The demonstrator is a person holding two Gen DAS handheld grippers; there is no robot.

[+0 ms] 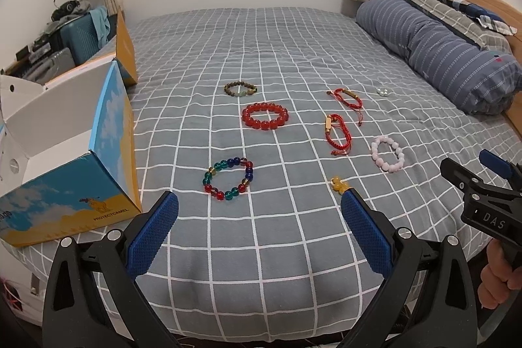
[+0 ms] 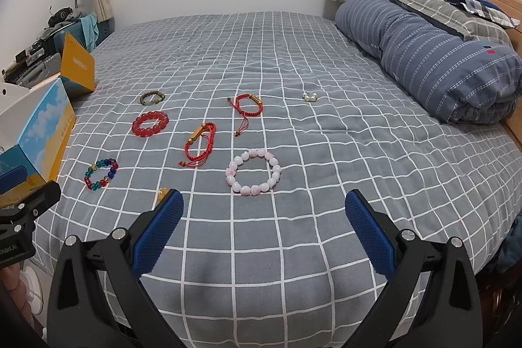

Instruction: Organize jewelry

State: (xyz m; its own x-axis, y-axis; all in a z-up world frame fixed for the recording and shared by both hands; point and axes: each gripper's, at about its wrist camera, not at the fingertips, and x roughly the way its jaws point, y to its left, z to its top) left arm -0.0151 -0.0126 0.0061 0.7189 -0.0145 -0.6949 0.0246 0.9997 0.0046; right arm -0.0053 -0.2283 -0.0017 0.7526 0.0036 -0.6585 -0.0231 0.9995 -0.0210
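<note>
A bed (image 1: 293, 54) covered in a grey sheet with a white grid fills both views. Jewelry lies scattered across it, each piece apart from the others: a multicoloured bead bracelet (image 1: 228, 178), a red bead bracelet (image 1: 265, 115), a brown bead bracelet (image 1: 240, 88), two red cord bracelets (image 1: 337, 134), and a pale pink bead bracelet (image 2: 253, 171). A small silvery cluster (image 2: 310, 96) farther back is too small to make out. A yellow piece (image 1: 339, 184) is partly hidden behind a finger in each view.

An open blue and yellow box (image 1: 81, 185) sits at the bed's left edge, cut off by the frame.

The left gripper (image 1: 259, 204) and right gripper (image 2: 264, 204) both hover over the near edge of the bed, fingers spread wide and holding nothing. A hand (image 1: 499, 276) grips the right tool, only partly in view.
</note>
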